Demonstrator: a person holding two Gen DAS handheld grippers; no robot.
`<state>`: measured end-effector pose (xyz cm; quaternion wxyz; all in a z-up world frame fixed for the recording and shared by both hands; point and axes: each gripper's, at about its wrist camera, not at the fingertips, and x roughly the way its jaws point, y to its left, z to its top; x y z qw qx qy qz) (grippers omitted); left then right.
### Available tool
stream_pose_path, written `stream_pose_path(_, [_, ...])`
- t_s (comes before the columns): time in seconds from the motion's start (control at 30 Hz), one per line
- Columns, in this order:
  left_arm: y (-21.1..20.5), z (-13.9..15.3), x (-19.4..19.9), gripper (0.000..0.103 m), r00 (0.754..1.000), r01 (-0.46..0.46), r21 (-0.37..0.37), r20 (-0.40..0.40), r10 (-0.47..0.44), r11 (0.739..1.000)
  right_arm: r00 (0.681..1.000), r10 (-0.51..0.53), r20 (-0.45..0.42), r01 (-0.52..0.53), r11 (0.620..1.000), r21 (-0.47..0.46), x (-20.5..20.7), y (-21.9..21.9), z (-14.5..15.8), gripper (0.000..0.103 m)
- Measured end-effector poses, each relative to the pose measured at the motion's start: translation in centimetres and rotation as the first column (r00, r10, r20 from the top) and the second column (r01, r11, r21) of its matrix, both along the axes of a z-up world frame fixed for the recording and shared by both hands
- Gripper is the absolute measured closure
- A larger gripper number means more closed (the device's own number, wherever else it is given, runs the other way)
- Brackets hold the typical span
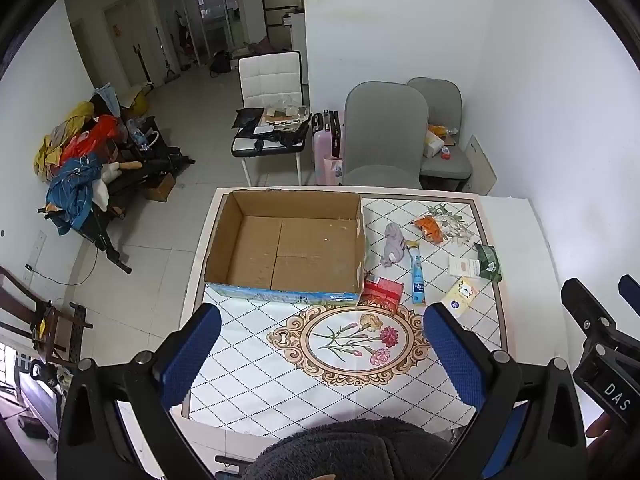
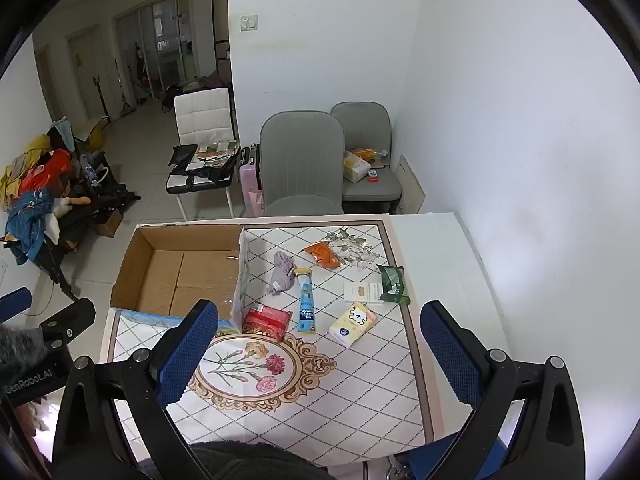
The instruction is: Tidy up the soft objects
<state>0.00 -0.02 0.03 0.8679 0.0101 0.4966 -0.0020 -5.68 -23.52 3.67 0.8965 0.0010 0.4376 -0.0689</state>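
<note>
Dark fleecy fabric, apparently the person's sleeve (image 1: 348, 448), fills the bottom edge of both wrist views, and just above it each gripper shows its blue-padded fingers spread wide with nothing between them. Both the left gripper (image 1: 320, 356) and the right gripper (image 2: 316, 356) hang above the near part of the table (image 2: 432, 240), over the flowered cloth, pointing forward and down toward the far side. An open cardboard box (image 1: 288, 240) sits on the far left of the table and holds nothing. Every loose item lies to the right of the box: a crumpled grey sock (image 2: 282, 273), an orange packet (image 2: 322, 255), a green pouch (image 2: 394, 283), a white card box (image 2: 362, 291), a yellow tissue pack (image 2: 352, 322), a red tissue pack (image 2: 267, 322) touching the box's near right corner, and a blue tube (image 2: 306, 304) lying with its long axis running near to far. From the right gripper these things lie almost straight ahead, the yellow tissue pack nearest; from the left gripper they sit ahead and off to the right, while the box is directly in front. On that showing the right gripper looks better placed to pick up, with the box to its forward left as the likely drop point. Sorting has not yet begun, judging by the bare box floor.
</note>
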Motion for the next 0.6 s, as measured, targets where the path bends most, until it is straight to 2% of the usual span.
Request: stream_pose_path(0.6, [-0.1,0.1,-0.4,0.000,1.000,0.005,-0.007,0.009,-0.005,1.000,1.000,0.001,0.005,-0.001,1.000,-0.004,-0.5,0.1,0.2,0.000])
